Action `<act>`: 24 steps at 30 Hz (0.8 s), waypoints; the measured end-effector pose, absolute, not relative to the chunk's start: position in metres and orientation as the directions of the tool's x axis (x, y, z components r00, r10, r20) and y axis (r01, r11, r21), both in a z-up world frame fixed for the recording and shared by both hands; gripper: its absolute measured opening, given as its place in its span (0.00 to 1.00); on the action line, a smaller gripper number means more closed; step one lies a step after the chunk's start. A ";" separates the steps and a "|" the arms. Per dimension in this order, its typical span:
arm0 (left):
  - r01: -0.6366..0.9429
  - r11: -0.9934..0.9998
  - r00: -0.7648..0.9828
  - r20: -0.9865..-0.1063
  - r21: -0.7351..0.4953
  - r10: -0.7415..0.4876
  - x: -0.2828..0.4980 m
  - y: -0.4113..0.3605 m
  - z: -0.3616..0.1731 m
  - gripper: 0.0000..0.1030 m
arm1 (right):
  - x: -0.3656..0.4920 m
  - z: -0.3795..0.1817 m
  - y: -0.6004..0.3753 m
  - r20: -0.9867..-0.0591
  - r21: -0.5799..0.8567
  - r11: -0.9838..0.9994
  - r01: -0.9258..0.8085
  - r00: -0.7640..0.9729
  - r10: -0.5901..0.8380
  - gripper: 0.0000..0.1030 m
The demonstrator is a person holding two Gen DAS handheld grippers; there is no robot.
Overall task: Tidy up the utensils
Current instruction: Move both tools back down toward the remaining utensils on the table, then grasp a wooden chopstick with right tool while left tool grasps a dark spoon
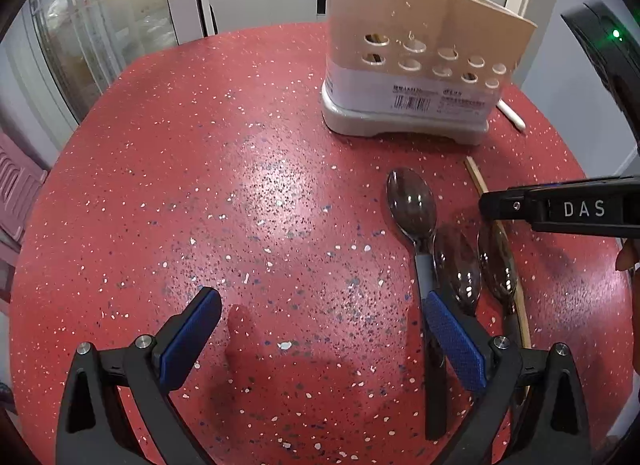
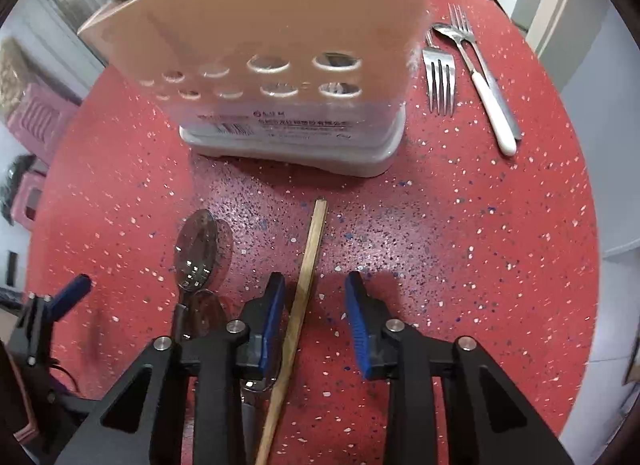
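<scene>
Red tabletop (image 2: 480, 225): chopstick (image 2: 308, 265) lies between right jaws.

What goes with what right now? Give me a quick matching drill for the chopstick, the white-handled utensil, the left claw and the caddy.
Things:
1. wooden chopstick
2. white-handled utensil
3. left claw
4. utensil caddy

States or places:
A. open wide above bare red table, spoons beside one finger
B. standing upright, utensils already inside
C. lying flat between the right claw's blue pads, not yet pinched
D. lying beside the forks, on the far side of the caddy from the spoons

Pairs: 1-C, 2-D, 3-A, 4-B
</scene>
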State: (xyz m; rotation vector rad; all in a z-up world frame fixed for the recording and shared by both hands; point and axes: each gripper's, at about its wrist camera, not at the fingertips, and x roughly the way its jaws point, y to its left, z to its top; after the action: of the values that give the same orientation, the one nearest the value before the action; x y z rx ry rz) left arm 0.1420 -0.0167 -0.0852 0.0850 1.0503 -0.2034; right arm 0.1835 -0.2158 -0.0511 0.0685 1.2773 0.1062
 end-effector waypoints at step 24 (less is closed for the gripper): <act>0.249 0.966 0.428 -0.888 -0.065 -0.170 0.133 -0.024 -0.092 1.00 | 0.159 -0.055 -0.206 -0.946 0.037 0.992 -0.118 0.316 0.072 0.16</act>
State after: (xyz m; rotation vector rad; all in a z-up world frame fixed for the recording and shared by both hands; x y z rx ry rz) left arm 0.1330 -0.0244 -0.0919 0.0800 1.0985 -0.2619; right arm 0.1586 -0.2058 -0.0554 -0.0416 1.2428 0.1253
